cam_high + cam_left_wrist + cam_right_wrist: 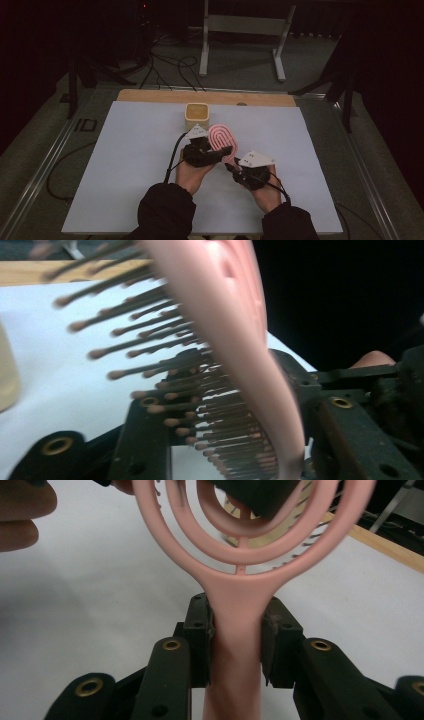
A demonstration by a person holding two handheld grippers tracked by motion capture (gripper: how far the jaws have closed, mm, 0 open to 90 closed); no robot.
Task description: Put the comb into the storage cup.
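The right gripper (235, 650) has its two black jaws closed tight against the handle of a pink hairbrush (235, 630), one jaw pressing each side just below where the handle widens into the head. The left gripper (225, 425) has its jaws set around the brush head: one jaw lies on the bristle side, the other behind the smooth pink back, and the head stands edge-on between them. The jaws sit fairly wide, and whether they actually press on the head cannot be told.

The brush is a soft, matte pink. Its head is an open oval made of nested rings joined by a thin centre rib, with gaps between the rings. Rows of thin dark bristles (150, 360), each tipped with a small rounded bead, stick out from one face.

From above, the brush (223, 138) is held over a white sheet (125, 170) covering the table, its head just in front of a small cream-coloured square container (196, 116). Both hands meet near the brush, the left hand (192, 172) to its left, the right hand (265, 192) nearer the person.
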